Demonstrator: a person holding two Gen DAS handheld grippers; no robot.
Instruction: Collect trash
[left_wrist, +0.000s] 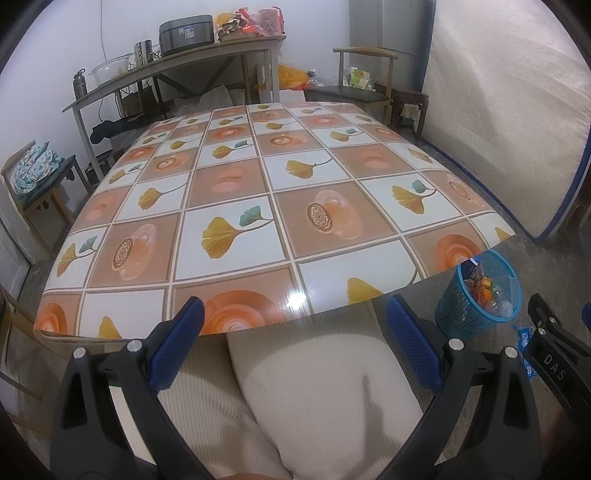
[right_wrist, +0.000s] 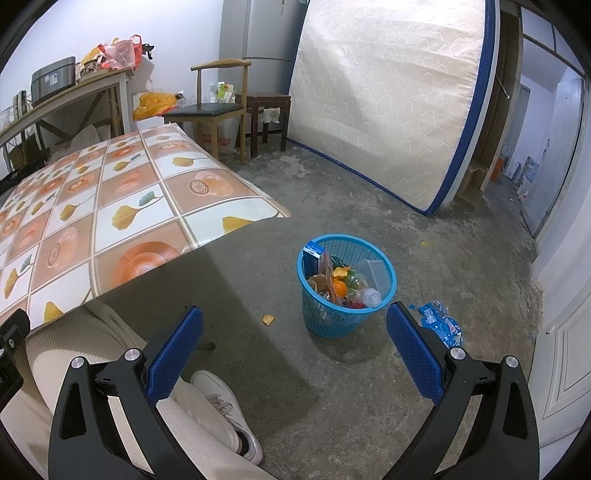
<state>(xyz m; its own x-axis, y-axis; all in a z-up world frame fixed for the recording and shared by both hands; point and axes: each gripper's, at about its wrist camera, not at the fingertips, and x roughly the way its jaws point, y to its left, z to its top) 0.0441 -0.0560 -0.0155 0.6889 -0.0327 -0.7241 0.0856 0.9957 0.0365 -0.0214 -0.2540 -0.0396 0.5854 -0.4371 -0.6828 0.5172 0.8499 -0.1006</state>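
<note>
Both claws hang released, jaws spread wide, nothing between the blue pads: left claw (left_wrist: 293, 345) above the lap at the near edge of the surface (left_wrist: 236, 192), right claw (right_wrist: 295, 350) over the floor (right_wrist: 332, 387), facing the basket (right_wrist: 345, 286).

We see no trash on the surface. Remaining pieces lie on the floor: a blue wrapper (right_wrist: 441, 321) just beside the basket on its right, and a small orange scrap (right_wrist: 268, 319) to its left, near but apart.

We judge the step in hand to be the wrapper pickup with the right claw. Advice: come down near-vertical, pinch a raised crease rather than scraping concrete, close fully since film is thin, then release well inside the rim.

Materials: basket is blue plastic mesh, round, tapering downward, well filled with peel, a clear bottle and a carton. Wrapper is crinkled, glossy film. Floor is rough, mottled concrete. Surface cover is slick, glossy, tile-patterned.
</note>
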